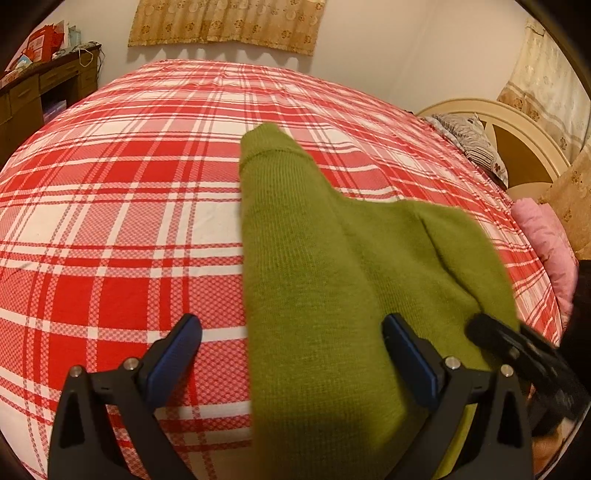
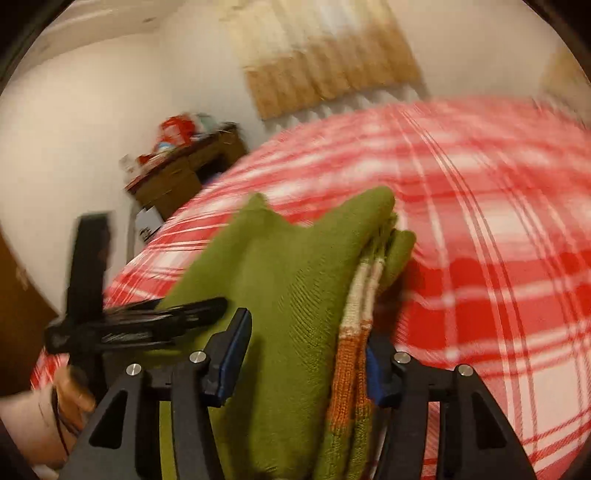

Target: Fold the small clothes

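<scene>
The right hand-held gripper pinches a folded bundle of the green sweater above the plaid bed. The left hand-held gripper stands spread around the cloth. If the grip is only partial, the inner layers may slip and the fold may open.

The bedsheet is a red, pink and white plaid. On it lies an olive-green knitted sweater; in the right wrist view its folded edge shows bands of orange and cream. At the upper edge of the frame hangs a tan curtain with a pale floral print. A pink cloth sits at the right edge. Both hand-held grippers are black with blue pads.
</scene>
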Available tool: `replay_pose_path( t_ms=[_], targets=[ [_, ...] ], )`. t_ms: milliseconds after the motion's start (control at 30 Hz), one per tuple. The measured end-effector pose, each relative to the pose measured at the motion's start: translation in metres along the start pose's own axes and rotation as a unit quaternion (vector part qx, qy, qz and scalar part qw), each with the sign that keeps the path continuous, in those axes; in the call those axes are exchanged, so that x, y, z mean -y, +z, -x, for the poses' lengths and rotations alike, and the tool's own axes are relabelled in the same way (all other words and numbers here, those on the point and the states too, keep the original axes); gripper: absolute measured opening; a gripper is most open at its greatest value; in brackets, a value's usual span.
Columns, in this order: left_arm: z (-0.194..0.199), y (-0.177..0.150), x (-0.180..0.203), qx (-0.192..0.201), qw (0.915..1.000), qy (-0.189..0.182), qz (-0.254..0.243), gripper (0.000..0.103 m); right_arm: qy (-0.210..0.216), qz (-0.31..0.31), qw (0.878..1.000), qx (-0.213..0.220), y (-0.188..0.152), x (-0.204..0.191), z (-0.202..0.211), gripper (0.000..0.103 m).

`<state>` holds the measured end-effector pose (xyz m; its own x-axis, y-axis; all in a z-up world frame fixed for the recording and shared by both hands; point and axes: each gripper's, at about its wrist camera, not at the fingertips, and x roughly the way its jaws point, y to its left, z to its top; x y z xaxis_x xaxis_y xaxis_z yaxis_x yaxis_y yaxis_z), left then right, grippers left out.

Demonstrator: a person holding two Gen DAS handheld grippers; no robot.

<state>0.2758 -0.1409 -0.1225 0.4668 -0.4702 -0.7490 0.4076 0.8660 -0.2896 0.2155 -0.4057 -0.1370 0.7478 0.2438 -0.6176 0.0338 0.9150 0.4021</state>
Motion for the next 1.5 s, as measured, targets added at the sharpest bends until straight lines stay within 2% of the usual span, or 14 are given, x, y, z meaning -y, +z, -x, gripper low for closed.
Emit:
replay_pose_path(
  t_ms=[167,300,333,400,533,600,767,867,1067,1167,1333,1400,1467,1500],
  targets=[
    [0.0,0.0,0.0,-0.001,1.0,-0.004,0.002,0.101,0.035,-0.032,0.999,-0.026,0.002,0.014,-0.011,0.056],
    [-0.001,0.001,0.005,0.003,1.0,0.008,0.002,0.099,0.013,-0.011,0.999,-0.03,0.005,0.006,-0.016,0.05],
    [-0.001,0.001,0.006,0.006,0.9999,0.009,-0.002,0.096,0.004,-0.003,1.0,-0.028,0.004,0.002,-0.015,0.045],
    [0.004,-0.001,0.016,0.017,0.9993,-0.017,-0.028,0.061,-0.01,0.004,1.0,-0.023,0.004,-0.004,-0.011,0.039],
    [0.016,-0.007,0.041,0.028,0.9958,0.022,-0.084,0.048,-0.014,-0.009,1.0,-0.009,0.001,-0.013,0.003,0.035],
    [0.024,-0.009,0.044,0.022,0.9963,0.016,-0.082,0.043,-0.003,-0.028,1.0,-0.003,0.0,-0.015,0.015,0.034],
    [0.045,-0.018,0.025,-0.048,0.9974,-0.048,-0.025,0.04,0.007,-0.048,0.999,-0.02,-0.022,-0.028,0.049,0.034],
    [0.062,-0.034,0.027,-0.073,0.9949,-0.058,-0.039,0.042,0.04,-0.065,0.997,-0.032,-0.044,-0.029,0.07,0.034],
    [0.044,-0.044,0.044,-0.056,0.995,0.009,-0.082,0.083,0.037,-0.116,0.992,-0.028,-0.072,-0.008,0.065,0.037],
    [0.033,-0.041,0.042,-0.052,0.9959,0.009,-0.073,0.09,0.018,-0.117,0.993,-0.024,-0.072,-0.005,0.055,0.053],
    [0.035,-0.044,0.037,-0.05,0.9971,-0.015,-0.056,0.079,0.02,-0.111,0.994,-0.009,-0.067,-0.003,0.046,0.06],
    [0.038,-0.045,0.045,-0.038,0.9965,-0.016,-0.072,0.063,0.011,-0.103,0.995,-0.012,-0.065,-0.005,0.044,0.06],
    [0.042,-0.047,0.055,-0.025,0.9955,0.005,-0.091,0.057,-0.005,-0.087,0.996,-0.013,-0.064,-0.012,0.045,0.052],
    [0.043,-0.047,0.057,-0.022,0.9953,0.009,-0.094,0.052,-0.013,-0.07,0.997,-0.01,-0.063,-0.021,0.047,0.042]
  ],
)
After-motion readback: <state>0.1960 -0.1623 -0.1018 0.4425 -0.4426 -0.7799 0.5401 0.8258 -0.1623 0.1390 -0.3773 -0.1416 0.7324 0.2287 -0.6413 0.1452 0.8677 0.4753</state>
